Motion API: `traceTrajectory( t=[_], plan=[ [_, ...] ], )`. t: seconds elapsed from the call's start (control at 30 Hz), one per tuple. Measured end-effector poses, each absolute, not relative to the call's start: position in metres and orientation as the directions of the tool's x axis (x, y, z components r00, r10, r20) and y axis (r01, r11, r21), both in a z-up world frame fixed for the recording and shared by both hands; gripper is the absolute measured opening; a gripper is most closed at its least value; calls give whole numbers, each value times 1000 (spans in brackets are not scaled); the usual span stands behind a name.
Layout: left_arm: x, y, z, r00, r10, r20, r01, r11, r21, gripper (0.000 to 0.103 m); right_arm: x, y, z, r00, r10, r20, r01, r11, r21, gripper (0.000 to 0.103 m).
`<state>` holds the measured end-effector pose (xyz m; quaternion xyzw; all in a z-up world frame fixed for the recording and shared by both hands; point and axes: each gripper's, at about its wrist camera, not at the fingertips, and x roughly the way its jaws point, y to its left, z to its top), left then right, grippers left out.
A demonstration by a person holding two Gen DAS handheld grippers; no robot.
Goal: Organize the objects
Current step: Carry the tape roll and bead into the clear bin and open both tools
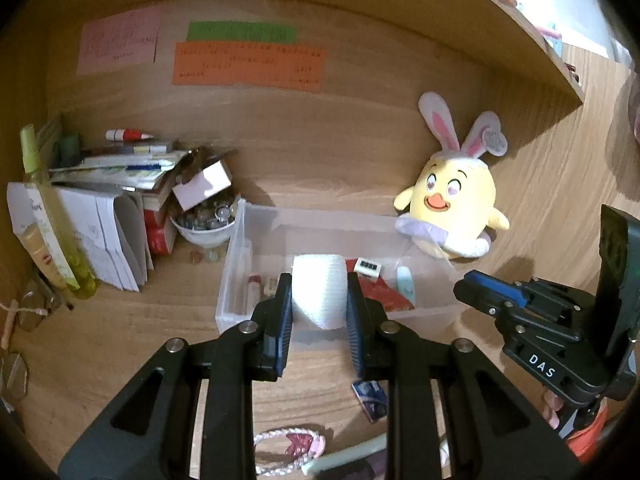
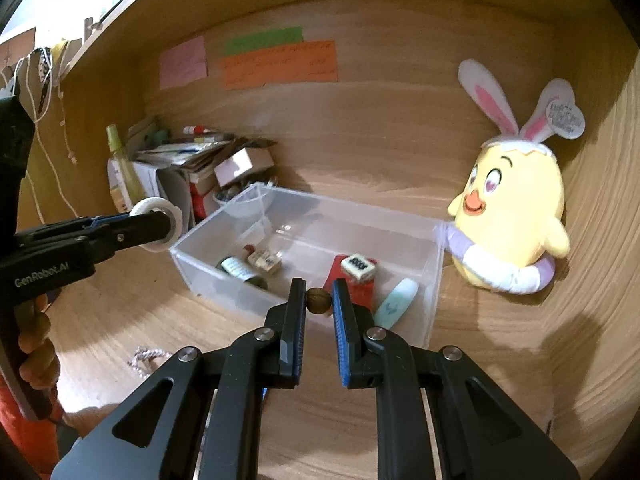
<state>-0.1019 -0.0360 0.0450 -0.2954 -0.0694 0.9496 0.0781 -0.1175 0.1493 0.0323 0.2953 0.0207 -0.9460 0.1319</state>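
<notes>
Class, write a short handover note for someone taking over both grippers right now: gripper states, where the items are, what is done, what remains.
Left gripper: shut on the white roll, at the clear bin's near wall.
Right gripper: shut on a small brown ball, at the bin's near wall.
Done: red packet, white block, pale blue tube and small bottles lie in the bin.
Left: drop both held items in; the braided bracelet and small card wait on the desk.

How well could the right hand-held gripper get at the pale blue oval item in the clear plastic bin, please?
Probably not yet: the right hand-held gripper is shut on a small brown ball. The pale blue oval item lies uncovered in the open-topped clear plastic bin.
</notes>
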Motion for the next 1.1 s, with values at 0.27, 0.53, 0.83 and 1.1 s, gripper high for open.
traceTrajectory(
  t=[0.27,0.53,0.83,1.1],
  plan=[
    [-121,-30,48,-811,185,-555,-108,-980,-168,24,-134,158,39,-804,-232,-547,250,-967,44,12],
    [-143,-25,35,-781,188,-596,-108,-980,-166,24,-150,160,27,-789,-231,-570,245,-968,52,12],
    [-167,-24,17,-744,188,-642,-104,-980,-167,24,-170,164,11,-761,-225,-608,230,-971,72,12],
    [-185,-20,-3,-696,212,-686,-120,-976,-181,24,-182,162,-3,-735,-198,-648,215,-975,54,12]
  ],
)
